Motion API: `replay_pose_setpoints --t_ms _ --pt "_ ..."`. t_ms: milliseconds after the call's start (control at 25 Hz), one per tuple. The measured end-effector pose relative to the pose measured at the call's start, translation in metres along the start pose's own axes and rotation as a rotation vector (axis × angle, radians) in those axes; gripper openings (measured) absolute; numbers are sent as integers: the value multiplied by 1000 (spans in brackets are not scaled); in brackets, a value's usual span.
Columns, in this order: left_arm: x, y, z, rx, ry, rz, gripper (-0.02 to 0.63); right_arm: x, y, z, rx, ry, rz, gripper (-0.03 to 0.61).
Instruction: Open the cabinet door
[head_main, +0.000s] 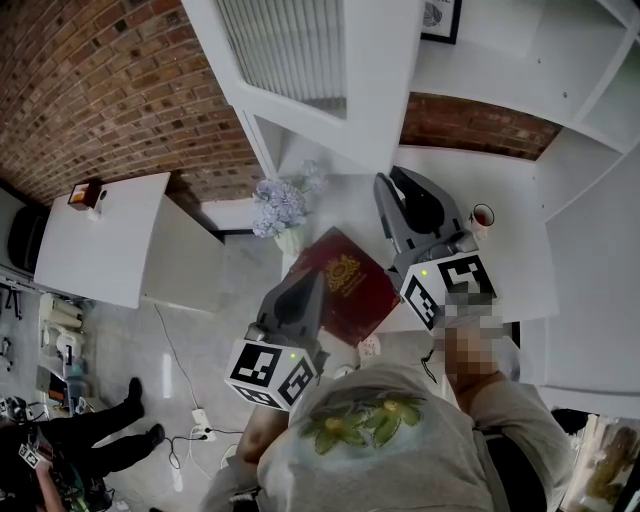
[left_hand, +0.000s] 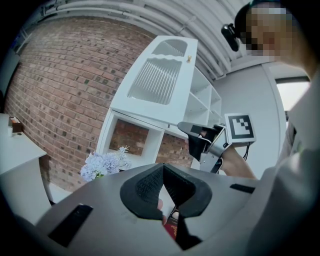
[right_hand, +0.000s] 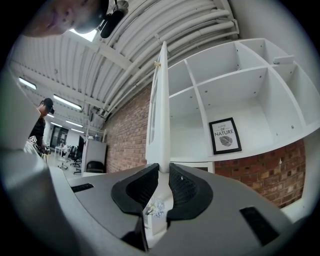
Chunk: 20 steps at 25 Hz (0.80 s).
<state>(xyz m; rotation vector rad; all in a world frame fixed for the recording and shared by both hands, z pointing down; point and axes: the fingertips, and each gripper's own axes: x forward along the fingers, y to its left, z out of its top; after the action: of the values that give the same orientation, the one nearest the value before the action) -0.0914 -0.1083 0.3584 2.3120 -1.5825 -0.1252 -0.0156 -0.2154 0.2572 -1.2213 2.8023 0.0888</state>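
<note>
The white cabinet door, with a ribbed glass panel, stands swung out from the cabinet. In the right gripper view the door shows edge-on, and its lower edge runs down between the jaws. My right gripper points up at the door's lower corner, and my right gripper looks shut on that edge. The left gripper view shows the door from the front, with the right gripper at its corner. My left gripper hangs lower, over a red book. Its pads meet at the tip with nothing held.
Pale blue flowers stand on the white counter below the door, and a mug sits to the right. Open shelves hold a framed print. A white table stands at the left. A person's legs and a power strip are on the floor.
</note>
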Motion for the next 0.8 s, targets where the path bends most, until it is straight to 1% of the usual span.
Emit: replay_pose_setpoints --t_ms 160,360,800 --pt "-3 1 0 0 1 5 9 -1 4 0 -1 -1 5 74" --pt "-9 3 0 -4 -3 19 9 -4 11 2 -30 -11 2 74" --pt "-24 7 -1 -9 -8 50 11 -9 27 3 -24 -13 25 71"
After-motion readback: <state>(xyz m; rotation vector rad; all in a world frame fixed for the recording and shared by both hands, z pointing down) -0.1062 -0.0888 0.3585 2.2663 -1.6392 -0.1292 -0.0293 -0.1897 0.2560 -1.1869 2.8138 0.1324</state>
